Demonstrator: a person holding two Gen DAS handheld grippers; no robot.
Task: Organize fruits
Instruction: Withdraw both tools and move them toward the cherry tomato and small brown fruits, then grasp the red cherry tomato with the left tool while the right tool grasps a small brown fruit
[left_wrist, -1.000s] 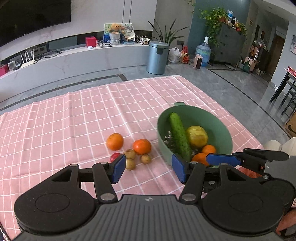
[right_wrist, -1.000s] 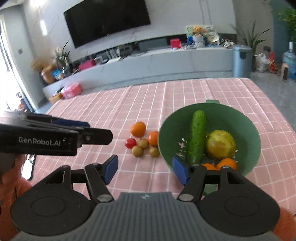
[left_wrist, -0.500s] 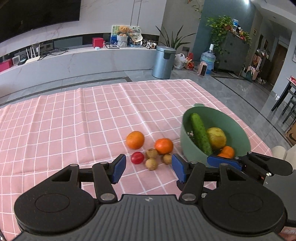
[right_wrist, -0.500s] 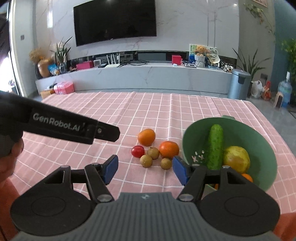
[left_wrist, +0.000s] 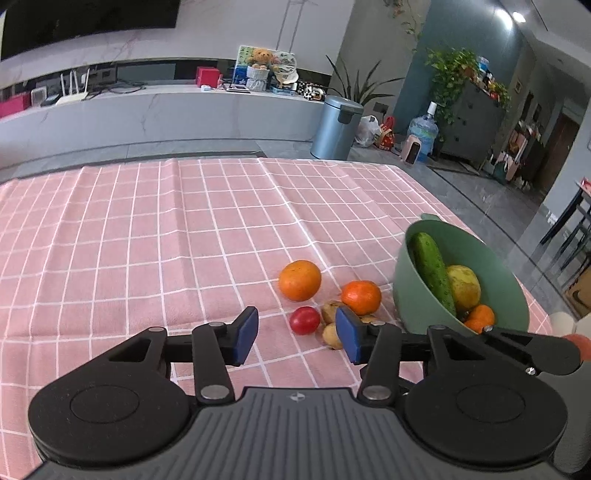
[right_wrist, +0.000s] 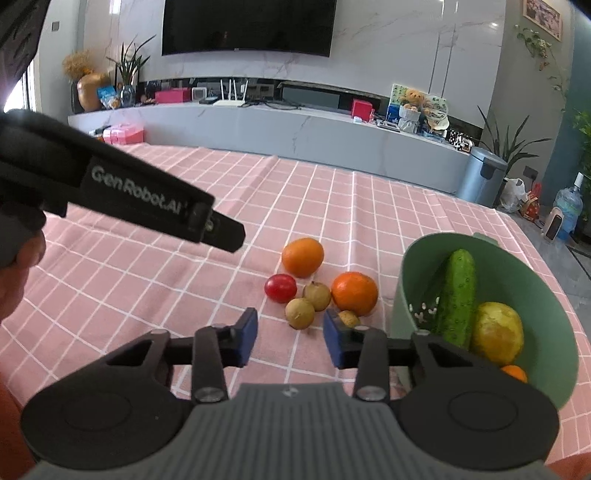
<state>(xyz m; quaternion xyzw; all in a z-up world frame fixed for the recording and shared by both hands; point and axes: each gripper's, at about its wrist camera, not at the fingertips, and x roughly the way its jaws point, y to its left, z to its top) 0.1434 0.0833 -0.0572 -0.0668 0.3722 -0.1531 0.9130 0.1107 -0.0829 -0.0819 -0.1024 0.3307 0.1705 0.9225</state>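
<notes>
- While both grippers hover over the pink-checked worktop, left gripper and right gripper have jaws apart, holding nothing.
- Loose fruit cluster: two oranges, cherry tomato, small brown fruits, just beside green bowl.
- Bowl holds cucumber, yellow-green fruit, small oranges.

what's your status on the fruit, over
Left gripper and right gripper open, empty. Two oranges, tomato, three small brown fruits loose beside green bowl. Nothing blocking.
</notes>
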